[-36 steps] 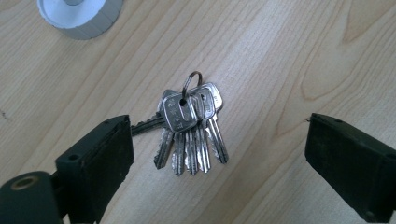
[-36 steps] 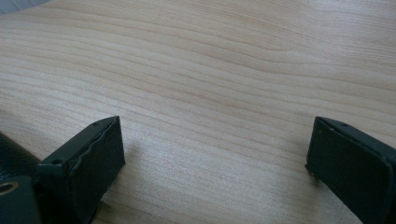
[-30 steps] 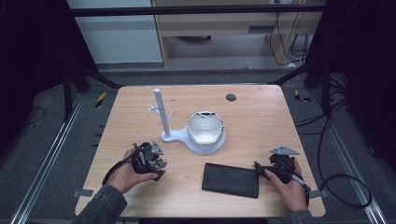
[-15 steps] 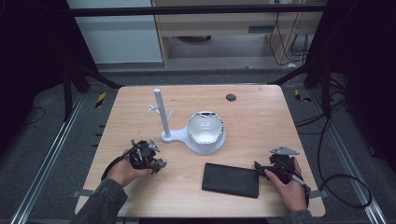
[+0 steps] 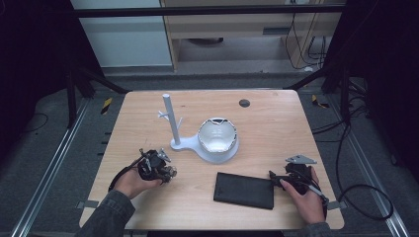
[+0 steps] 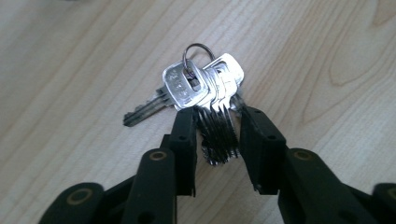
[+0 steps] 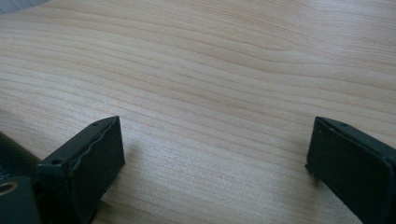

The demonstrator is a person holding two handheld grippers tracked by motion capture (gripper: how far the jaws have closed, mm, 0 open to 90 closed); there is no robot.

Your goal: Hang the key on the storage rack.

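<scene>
left gripper [image 6: 217,133] jaws closing around one key bunch [image 6: 205,93], not yet clamped; right gripper [image 7: 215,154] spread, bare table [image 5: 276,123] ahead.

A lab-like recording bay is suggested by a bare wooden table [image 5: 276,123] framed in black struts [image 5: 207,11], floor rails [image 5: 47,182] at the left, loose cables [image 5: 363,197] at the right
</scene>
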